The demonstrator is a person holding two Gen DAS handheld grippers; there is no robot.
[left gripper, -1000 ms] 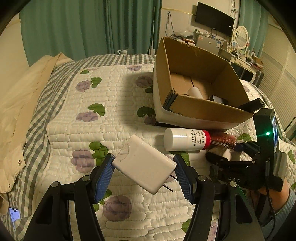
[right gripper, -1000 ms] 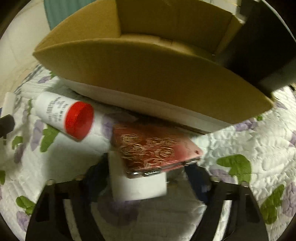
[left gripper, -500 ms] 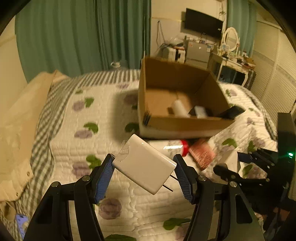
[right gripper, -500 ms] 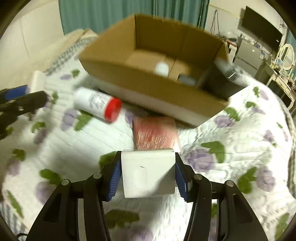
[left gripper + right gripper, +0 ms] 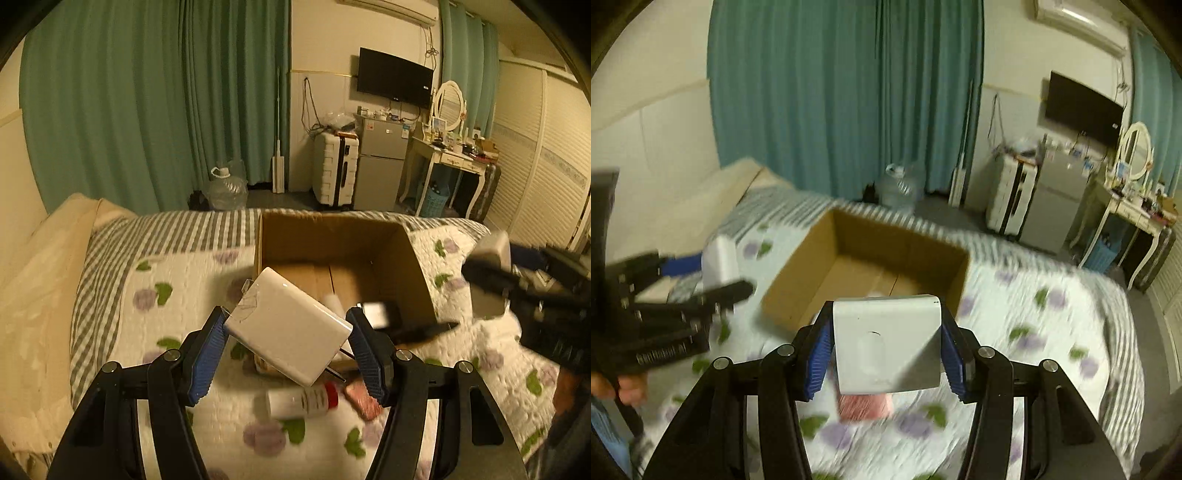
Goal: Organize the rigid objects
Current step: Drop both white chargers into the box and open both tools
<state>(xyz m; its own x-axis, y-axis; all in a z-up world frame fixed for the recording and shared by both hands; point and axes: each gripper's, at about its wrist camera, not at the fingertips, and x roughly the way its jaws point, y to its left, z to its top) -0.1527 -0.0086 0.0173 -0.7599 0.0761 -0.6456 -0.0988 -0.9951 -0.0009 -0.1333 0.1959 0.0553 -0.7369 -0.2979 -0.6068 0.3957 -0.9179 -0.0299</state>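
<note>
Left jaws: closed on a white plug adapter (image 5: 288, 326), which is held tilted between the blue ribbed pads (image 5: 207, 350) of the left gripper (image 5: 286, 347); two metal prongs are seen at its lower right corner.
Right jaws: closed on a white square block (image 5: 886, 343), which is clamped flat-on between the blue pads of the right gripper (image 5: 884, 350); a shallow oval recess is seen on its face.
Position of held items: both are held above the bed, on the near side of the cardboard box (image 5: 332, 254).
Cardboard box: brown, open-topped, rectangular; it is set on the quilt (image 5: 184, 280), and a white cylinder and dark items lie inside.
Bottle: a white cylindrical bottle (image 5: 301, 398) with a red cap is laid on its side on the quilt, below the left jaws.
Red case: a flat red patterned item (image 5: 864, 406) is laid just beside the bottle's cap.
Quilt: white, stitched in ribs, printed with purple flowers and green leaves, edged in grey check.
</note>
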